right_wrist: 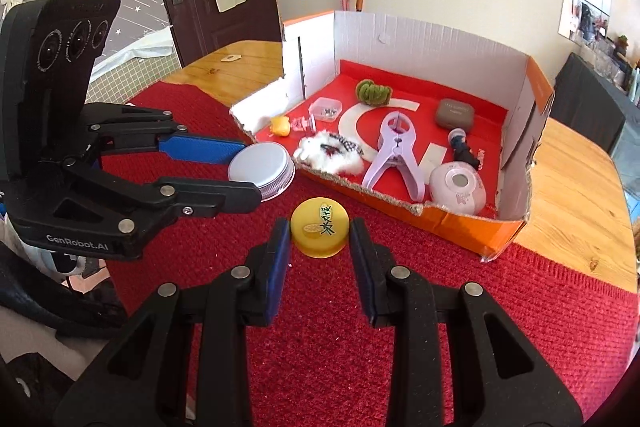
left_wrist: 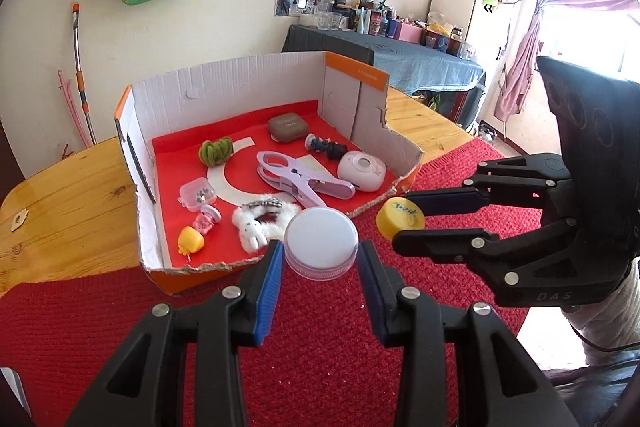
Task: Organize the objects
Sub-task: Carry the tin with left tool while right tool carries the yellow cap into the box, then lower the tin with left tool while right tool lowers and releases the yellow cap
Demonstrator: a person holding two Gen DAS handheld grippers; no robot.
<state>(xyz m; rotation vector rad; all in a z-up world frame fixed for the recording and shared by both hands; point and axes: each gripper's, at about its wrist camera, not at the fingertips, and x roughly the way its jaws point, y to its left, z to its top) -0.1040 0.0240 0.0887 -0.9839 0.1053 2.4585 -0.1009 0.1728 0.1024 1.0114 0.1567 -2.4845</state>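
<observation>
A round white-lidded jar [left_wrist: 320, 239] with a ribbed lilac side sits between the blue pads of my left gripper [left_wrist: 320, 251], which is shut on it just above the red mat. My right gripper [right_wrist: 320, 231] is shut on a yellow cap [right_wrist: 319, 225] with dark writing on top. In the left wrist view the right gripper [left_wrist: 401, 219] holds the yellow cap [left_wrist: 394, 211] just right of the jar. The right wrist view shows the left gripper [right_wrist: 253, 171] with the jar [right_wrist: 262, 161] close to the box's torn front edge.
An open cardboard box [left_wrist: 256, 83] with a red floor stands behind the grippers on a wooden table [left_wrist: 60, 195]. It holds a lilac clip [left_wrist: 296, 183], green scrunchie [left_wrist: 216, 151], brown case [left_wrist: 287, 127], pink round device [left_wrist: 362, 171], fluffy white scrunchie [left_wrist: 260, 219] and small toys. A red mat [left_wrist: 320, 347] covers the near table.
</observation>
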